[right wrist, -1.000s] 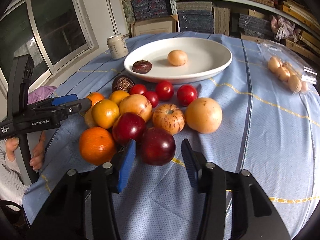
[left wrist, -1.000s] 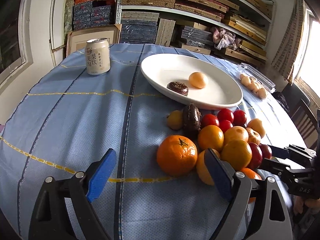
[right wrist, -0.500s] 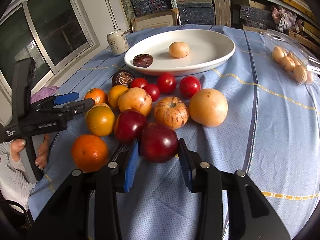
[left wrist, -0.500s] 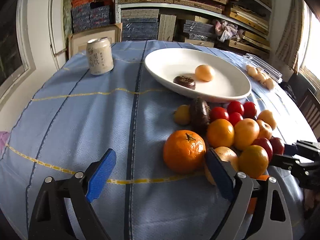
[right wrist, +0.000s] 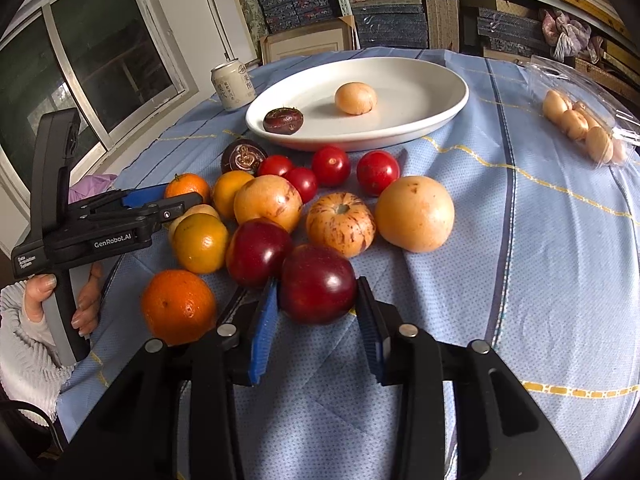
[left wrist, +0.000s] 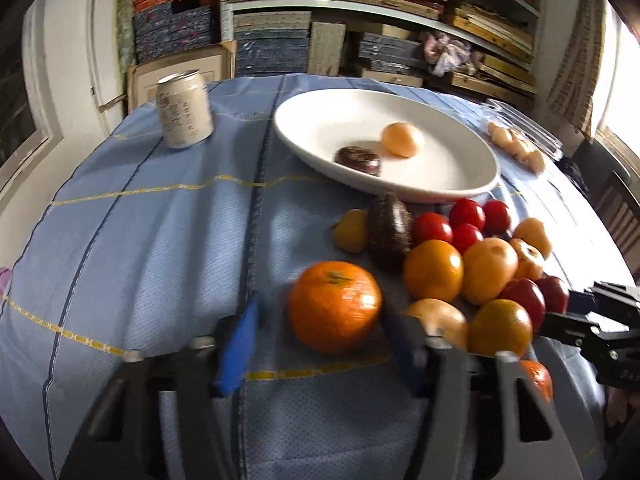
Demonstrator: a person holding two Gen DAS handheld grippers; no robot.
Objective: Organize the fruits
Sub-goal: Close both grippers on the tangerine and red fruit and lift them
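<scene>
landmark: wide white oval ceramic plate (right wrist: 420, 120) on the blue cloth-covered table (right wrist: 520, 280)
on the plate: a dark brown round fruit (right wrist: 283, 120) and a pale orange round fruit (right wrist: 355, 98)
fruit pile: heaped on the cloth just in front of the plate
left gripper (left wrist: 320, 338): jaws have just been closing around a bright orange mandarin (left wrist: 334, 306) at the pile's near left edge; blurred, a gap shows at the left pad, not clamped
right gripper (right wrist: 316, 320): blue pads clamped on a glossy dark red apple (right wrist: 318, 284) at the pile's near edge, apple resting on the cloth
cream drink can (left wrist: 184, 110): left of the plate
clear plastic bag of small tan fruits (right wrist: 580, 124): right of the plate
</scene>
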